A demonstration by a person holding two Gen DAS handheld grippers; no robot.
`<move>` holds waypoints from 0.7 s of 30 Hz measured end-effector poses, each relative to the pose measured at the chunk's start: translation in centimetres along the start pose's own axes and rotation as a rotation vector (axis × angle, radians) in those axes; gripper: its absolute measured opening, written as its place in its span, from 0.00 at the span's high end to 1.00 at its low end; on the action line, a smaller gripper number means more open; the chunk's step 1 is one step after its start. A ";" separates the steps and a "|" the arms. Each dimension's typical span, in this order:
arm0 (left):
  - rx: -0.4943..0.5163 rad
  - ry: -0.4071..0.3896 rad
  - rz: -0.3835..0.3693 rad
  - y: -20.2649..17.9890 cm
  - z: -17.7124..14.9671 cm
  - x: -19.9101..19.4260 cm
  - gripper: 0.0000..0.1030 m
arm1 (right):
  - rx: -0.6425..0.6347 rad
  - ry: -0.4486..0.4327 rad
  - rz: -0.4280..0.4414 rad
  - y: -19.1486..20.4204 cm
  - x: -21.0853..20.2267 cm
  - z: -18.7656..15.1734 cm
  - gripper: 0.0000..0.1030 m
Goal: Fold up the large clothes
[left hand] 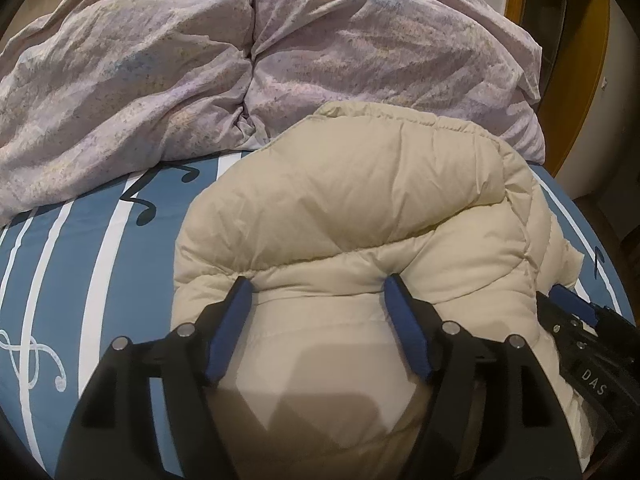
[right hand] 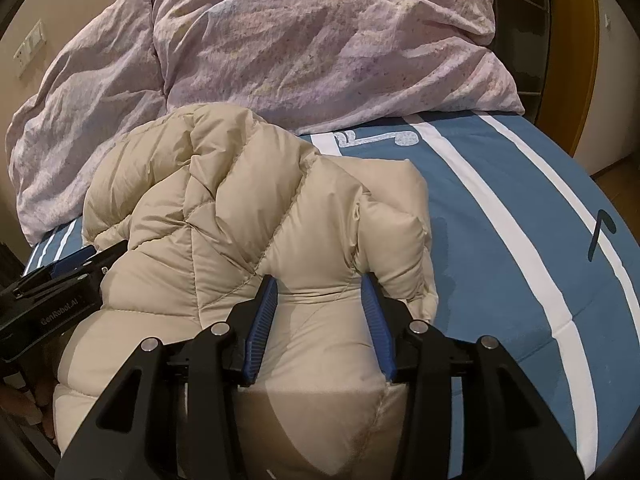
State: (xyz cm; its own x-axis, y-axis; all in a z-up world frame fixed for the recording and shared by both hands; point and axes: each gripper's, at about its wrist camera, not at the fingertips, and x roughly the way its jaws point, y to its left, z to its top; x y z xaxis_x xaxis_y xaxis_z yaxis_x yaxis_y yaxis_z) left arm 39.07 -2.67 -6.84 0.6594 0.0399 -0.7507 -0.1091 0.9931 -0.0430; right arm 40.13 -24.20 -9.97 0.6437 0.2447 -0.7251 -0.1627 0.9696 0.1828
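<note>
Reading "DAS" on the right gripper (left hand: 568, 300) and "GenRobot.AI" on the left gripper (right hand: 86, 258), both angled down over the beige puffer jacket (left hand: 352, 216). The left's blue pads (left hand: 228, 332) stand wide, the jacket's puffed fabric bulging between them. The right's jaws sit narrower, pinching a padded fold. The jacket lies bunched by the bed's near edge, on the blue striped sheet (right hand: 520, 240), below the lilac pillows (right hand: 320, 40).

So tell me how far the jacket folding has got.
Done: the beige puffer jacket lies bunched into a compact bundle on the blue striped sheet, in front of the lilac duvet. In hand: the right gripper pinches a puffy fold; the left gripper straddles the near edge, jaws wide. Left: flattening and squaring the lumpy bundle.
</note>
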 end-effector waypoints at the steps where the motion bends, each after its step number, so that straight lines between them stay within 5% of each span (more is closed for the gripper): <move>1: 0.001 -0.003 0.001 0.0 -0.1 0.0 0.32 | -0.002 -0.003 -0.003 0.1 0.0 0.0 0.55; 21: 0.000 -0.071 0.038 -0.1 -0.9 0.4 0.24 | -0.028 -0.098 -0.017 0.3 -0.2 -1.0 0.52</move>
State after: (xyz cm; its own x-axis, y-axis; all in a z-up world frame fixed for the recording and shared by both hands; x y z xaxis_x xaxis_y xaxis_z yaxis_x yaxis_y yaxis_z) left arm 38.69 -2.82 -7.78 0.7061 0.0853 -0.7030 -0.1348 0.9908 -0.0152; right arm 39.24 -23.92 -10.43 0.7165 0.2282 -0.6593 -0.1708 0.9736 0.1514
